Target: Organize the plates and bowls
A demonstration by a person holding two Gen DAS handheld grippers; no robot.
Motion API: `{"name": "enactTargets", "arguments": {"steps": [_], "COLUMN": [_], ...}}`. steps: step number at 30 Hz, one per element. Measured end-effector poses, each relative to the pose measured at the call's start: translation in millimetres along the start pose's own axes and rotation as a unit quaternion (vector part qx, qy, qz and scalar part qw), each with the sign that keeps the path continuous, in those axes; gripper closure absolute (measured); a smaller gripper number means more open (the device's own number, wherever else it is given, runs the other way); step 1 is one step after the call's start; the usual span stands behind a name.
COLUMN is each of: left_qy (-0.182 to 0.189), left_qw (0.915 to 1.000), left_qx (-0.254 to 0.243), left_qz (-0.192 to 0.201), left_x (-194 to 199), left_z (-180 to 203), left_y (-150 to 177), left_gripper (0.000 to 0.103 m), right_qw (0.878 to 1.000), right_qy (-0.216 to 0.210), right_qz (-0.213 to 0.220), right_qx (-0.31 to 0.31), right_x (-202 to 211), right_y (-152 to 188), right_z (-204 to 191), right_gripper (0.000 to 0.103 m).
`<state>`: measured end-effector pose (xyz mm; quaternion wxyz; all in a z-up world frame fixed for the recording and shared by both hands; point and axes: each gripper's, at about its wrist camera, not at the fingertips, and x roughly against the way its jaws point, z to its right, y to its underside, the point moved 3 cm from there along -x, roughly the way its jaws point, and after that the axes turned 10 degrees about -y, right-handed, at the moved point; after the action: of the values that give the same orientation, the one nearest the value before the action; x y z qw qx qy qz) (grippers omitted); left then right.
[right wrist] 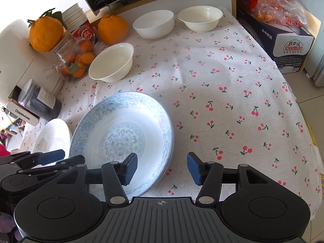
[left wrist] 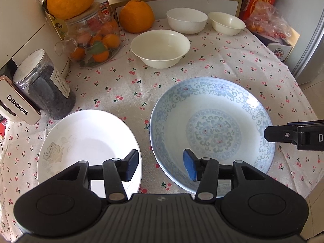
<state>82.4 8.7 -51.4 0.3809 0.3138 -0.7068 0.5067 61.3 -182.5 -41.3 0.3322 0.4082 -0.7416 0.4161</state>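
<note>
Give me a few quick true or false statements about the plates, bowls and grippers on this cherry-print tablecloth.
1. Three cream plastic bowls stand separately, unstacked. True: nearest, middle, farthest.
2. The blue-patterned porcelain plate sits on the plain white plate. False: they lie side by side.
3. The left gripper clamps a plate. False: its jaws are open, gripping nothing.
4. The right gripper is open. True.

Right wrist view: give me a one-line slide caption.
Open right gripper straddles the near rim of the blue-patterned plate on the cherry-print tablecloth, three white bowls behind.
</note>
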Motion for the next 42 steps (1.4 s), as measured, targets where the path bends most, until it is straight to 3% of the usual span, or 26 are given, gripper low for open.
{"name": "enactTargets", "arguments": {"steps": [3,10,16,22,30,38,42], "left_qy": [0.012,0.014,0.001,-0.028,-0.031,0.012,0.066], "left_qw": [0.9999,0.9989,0.9964,0.9936,0.9897,0.9863,0.9719], "left_qx": [0.007,0.022,0.06,0.093,0.133,0.164,0.224], "left_qz": [0.01,0.038,0.06,0.057,0.042,0.003,-0.033], "left_x": [5.1,16.1,20.7,17.4,8.6,1.4,-6.0], "left_z": [-2.9,-19.2,-50.3,-88.1,-125.5,-152.6,-170.5], "left_y": [-0.4,-0.1,3.2,14.5,33.4,53.4,64.7], "left_gripper": [0.04,0.012,0.003,0.003,0.002,0.009,0.022], "right_qw": [1.0,0.999,0.997,0.992,0.983,0.972,0.966], "right_qy": [-0.001,-0.016,-0.038,-0.05,-0.101,-0.174,-0.21], "right_qz": [0.005,0.033,0.054,0.06,0.066,0.051,0.027], "right_qx": [0.0,0.008,0.044,0.094,0.138,0.149,0.146], "right_x": [3.8,12.8,14.8,9.3,-10.2,-40.8,-61.2], "right_y": [-1.0,-4.9,-7.3,-9.1,-13.9,-19.7,-21.2], "right_z": [-0.3,-5.7,-22.8,-51.2,-91.9,-123.6,-138.2], "right_gripper": [0.035,0.025,0.015,0.014,0.012,0.012,0.012]}}
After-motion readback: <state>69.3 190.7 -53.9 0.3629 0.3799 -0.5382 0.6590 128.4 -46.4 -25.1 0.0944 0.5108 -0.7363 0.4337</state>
